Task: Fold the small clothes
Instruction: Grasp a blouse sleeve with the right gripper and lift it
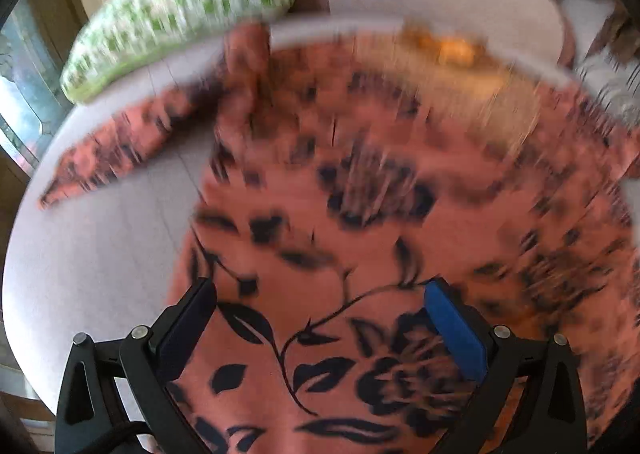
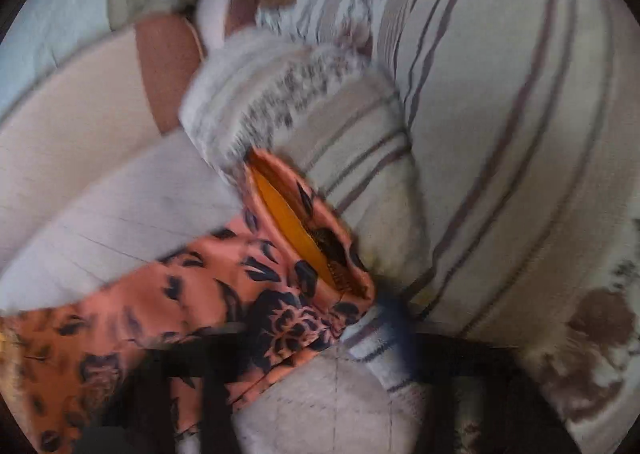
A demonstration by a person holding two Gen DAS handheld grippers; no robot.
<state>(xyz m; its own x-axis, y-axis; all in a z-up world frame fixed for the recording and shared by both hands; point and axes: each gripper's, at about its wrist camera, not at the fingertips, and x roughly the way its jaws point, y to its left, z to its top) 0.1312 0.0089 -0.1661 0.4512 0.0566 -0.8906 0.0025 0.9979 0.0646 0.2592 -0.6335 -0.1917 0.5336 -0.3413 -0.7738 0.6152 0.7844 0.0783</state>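
Left gripper fingers apart above the dress; right gripper blurred, can't tell its grip. Should pinch the hem squarely, then fold flat.

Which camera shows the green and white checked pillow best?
The left wrist view. The green and white checked pillow lies there at the upper left, beyond the orange cloth with black flowers, blurred but whole. The right wrist view does not show it at all, only striped cream bedding and the same cloth.
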